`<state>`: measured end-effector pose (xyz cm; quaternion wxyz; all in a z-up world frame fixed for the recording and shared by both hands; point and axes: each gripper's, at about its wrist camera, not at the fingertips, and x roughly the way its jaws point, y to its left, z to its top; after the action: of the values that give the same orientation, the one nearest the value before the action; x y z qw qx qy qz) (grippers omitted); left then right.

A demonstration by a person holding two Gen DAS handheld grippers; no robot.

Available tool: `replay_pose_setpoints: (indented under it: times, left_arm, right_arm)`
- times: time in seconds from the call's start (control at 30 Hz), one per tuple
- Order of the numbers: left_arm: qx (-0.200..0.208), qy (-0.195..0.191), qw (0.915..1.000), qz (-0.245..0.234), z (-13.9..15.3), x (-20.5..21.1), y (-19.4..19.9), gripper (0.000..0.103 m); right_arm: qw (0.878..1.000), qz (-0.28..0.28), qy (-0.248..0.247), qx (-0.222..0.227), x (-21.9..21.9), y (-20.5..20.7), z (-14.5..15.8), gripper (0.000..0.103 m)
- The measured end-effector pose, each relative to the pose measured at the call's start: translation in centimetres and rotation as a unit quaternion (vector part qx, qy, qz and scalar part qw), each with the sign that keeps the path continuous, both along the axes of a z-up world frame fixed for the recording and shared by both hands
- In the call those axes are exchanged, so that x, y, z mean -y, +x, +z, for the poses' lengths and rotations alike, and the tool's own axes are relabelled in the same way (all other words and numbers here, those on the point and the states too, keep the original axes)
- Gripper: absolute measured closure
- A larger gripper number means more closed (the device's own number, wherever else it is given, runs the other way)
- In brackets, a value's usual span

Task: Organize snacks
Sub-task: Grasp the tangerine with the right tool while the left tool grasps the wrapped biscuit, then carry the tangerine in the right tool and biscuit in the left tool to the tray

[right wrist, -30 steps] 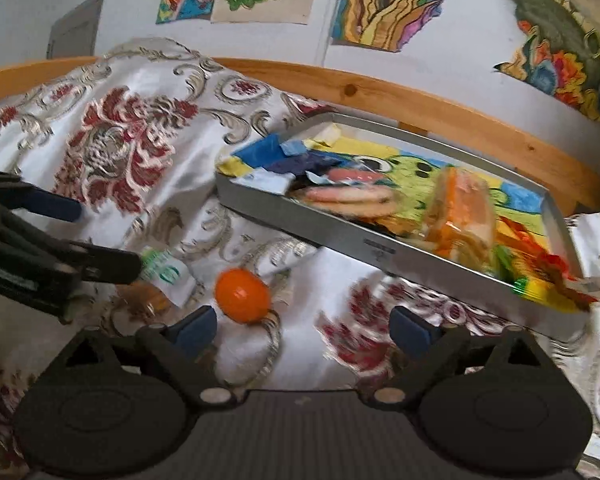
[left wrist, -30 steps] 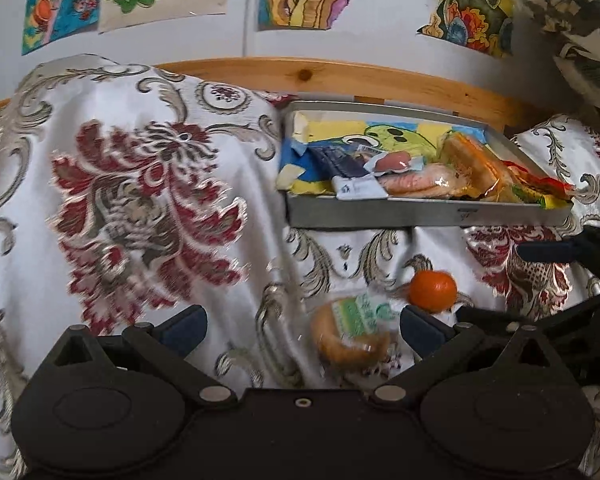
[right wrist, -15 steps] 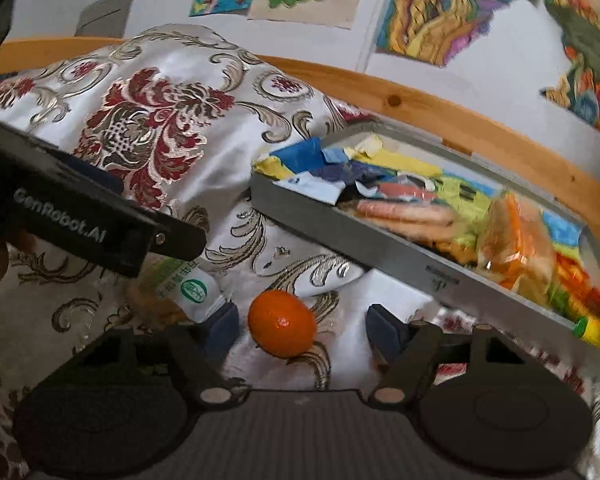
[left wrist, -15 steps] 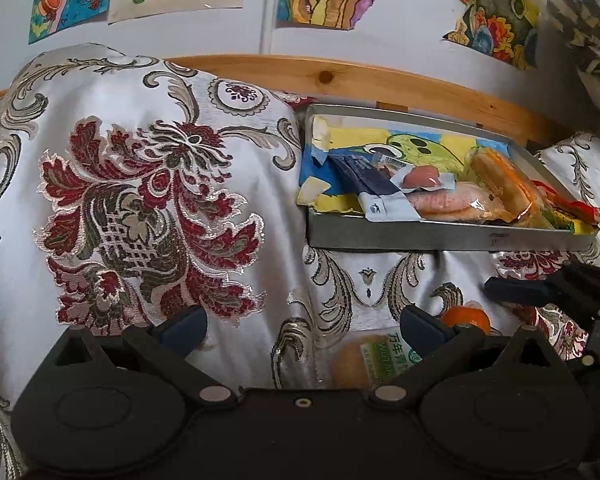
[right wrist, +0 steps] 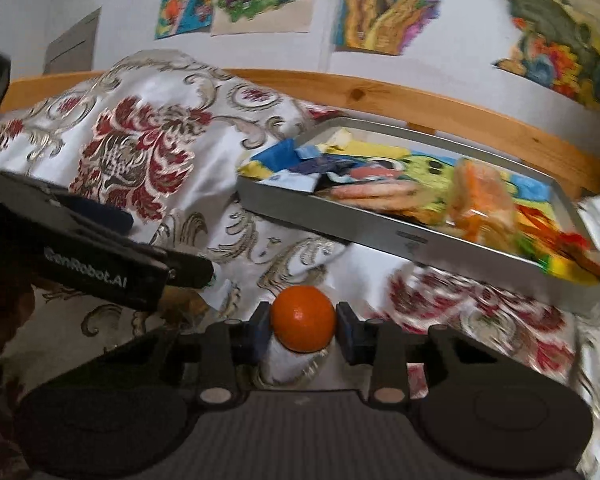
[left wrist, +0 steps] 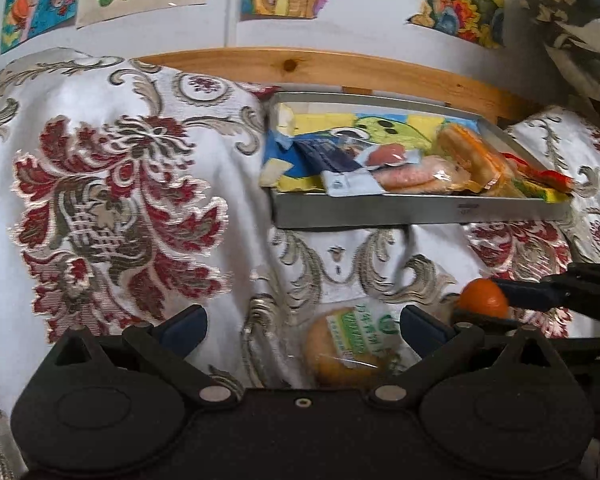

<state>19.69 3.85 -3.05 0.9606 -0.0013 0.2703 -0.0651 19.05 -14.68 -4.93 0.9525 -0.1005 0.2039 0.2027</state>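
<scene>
Right wrist view: right tongs (right wrist: 303, 330) clamped on a small orange (right wrist: 303, 317), both blue pads pressed to its sides, just above the floral bedspread (right wrist: 140, 160). Left tongs (left wrist: 302, 326) gape wide, nothing between the pads; a wrapped round bun (left wrist: 350, 346) with a green label lies on the cloth near the right-hand pad. Beyond, a grey metal tray (left wrist: 420, 210) sits on the bedspread against the wooden bed rail (left wrist: 340, 70), already loaded with packaged snacks. Colourful drawings (right wrist: 384, 4) hang on the wall behind.
</scene>
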Motion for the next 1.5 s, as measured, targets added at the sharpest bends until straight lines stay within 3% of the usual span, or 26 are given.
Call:
replay_pose_setpoints:
  times: [0.17, 0.3, 0.47, 0.63, 0.77, 0.9, 1.2, 1.23, 1.4, 1.5]
  left_arm:
    - [0.003, 0.006, 0.9995, -0.032, -0.4, 0.9, -0.4, 0.001]
    - [0.013, 0.028, 0.9972, -0.068, -0.5, 2.1, -0.9, 0.001]
    - [-0.008, 0.059, 0.9941, -0.090, -1.2, 3.3, -0.5, 0.004]
    - [-0.013, 0.049, 0.9953, -0.083, -1.5, 3.2, -0.2, 0.008]
    - [-0.014, 0.037, 0.9968, -0.069, -1.2, 2.7, -0.2, 0.020]
    - [-0.015, 0.033, 0.9974, -0.062, -1.2, 2.5, -0.1, 0.026]
    - [-0.004, 0.060, 0.9959, -0.067, -1.5, 3.0, -0.5, 0.032]
    - [-0.003, 0.059, 0.9957, -0.071, -1.4, 3.0, -0.5, 0.038]
    - [-0.004, 0.061, 0.9957, -0.069, -1.3, 3.0, -0.6, 0.038]
    - [-0.002, 0.063, 0.9960, -0.064, -1.1, 2.9, -0.7, 0.044]
  right_arm:
    - [0.999, -0.037, 0.001, 0.001, 1.1, -2.1, 0.1, 0.065]
    - [0.997, -0.069, 0.032, -0.016, 2.1, -4.1, -0.4, 0.065]
    - [0.997, -0.070, 0.029, -0.026, 2.1, -4.7, -0.4, 0.065]
    - [0.997, -0.064, 0.037, -0.027, 2.1, -4.8, -0.7, 0.065]
    - [0.997, -0.062, 0.041, -0.027, 2.0, -4.8, -0.8, 0.065]
    - [0.997, -0.061, 0.040, -0.027, 1.9, -4.8, -0.9, 0.065]
    - [0.997, -0.069, 0.035, -0.024, 1.9, -4.9, -0.8, 0.065]
    - [0.997, -0.070, 0.034, -0.023, 1.9, -5.0, -0.8, 0.064]
    - [0.997, -0.074, 0.029, -0.017, 1.9, -5.5, -0.2, 0.064]
    - [0.997, -0.075, 0.027, -0.015, 2.0, -5.9, 0.0, 0.064]
